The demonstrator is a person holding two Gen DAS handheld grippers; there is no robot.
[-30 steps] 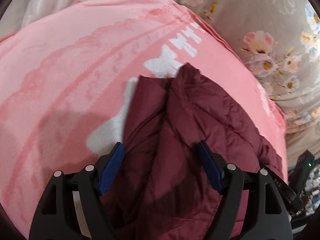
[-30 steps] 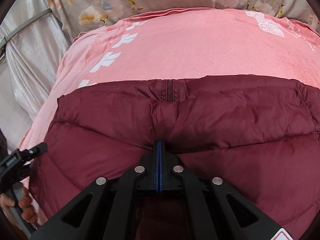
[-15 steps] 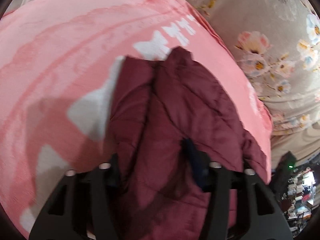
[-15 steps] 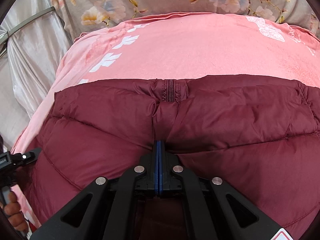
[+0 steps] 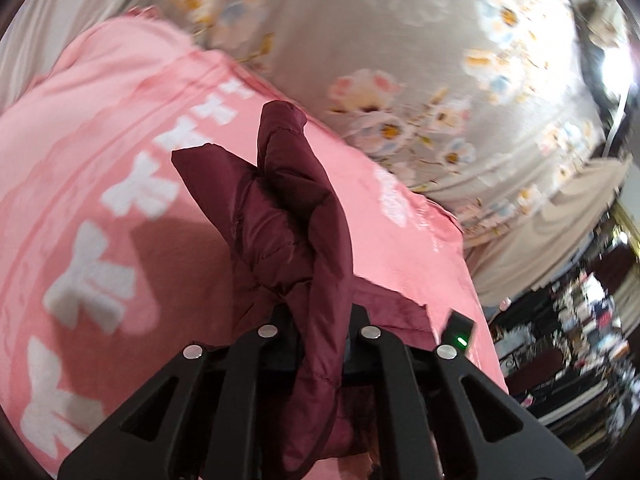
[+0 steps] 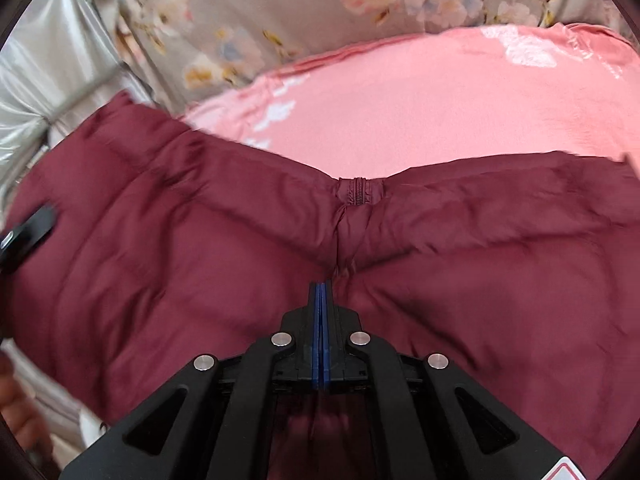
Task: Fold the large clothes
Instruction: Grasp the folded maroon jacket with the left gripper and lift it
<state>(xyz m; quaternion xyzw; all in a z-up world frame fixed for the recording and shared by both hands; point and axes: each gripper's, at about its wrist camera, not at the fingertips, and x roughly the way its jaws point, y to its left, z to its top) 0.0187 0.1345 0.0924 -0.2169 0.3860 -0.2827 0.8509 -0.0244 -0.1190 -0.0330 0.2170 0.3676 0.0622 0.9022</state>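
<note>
A maroon puffer jacket [image 6: 200, 248] lies across a pink blanket [image 6: 400, 120] on a bed. My right gripper [image 6: 322, 292] is shut on the jacket's fabric just below its zipper end [image 6: 360, 194]. In the left wrist view my left gripper [image 5: 320, 344] is shut on a bunched fold of the same jacket [image 5: 288, 208], which is lifted off the blanket and stands up between the jaws. The other gripper shows at the left edge of the right wrist view [image 6: 28, 236].
The pink blanket [image 5: 100, 200] has white bow prints. A grey floral sheet [image 5: 400, 60] lies beyond it. Silver cloth [image 6: 48, 72] hangs at the left. A cluttered dark area [image 5: 580, 320] sits past the bed's right edge.
My left gripper went from open over the jacket to shut on it and has lifted the fabric. The jacket's left side has risen in the right wrist view. My right gripper stays shut.
</note>
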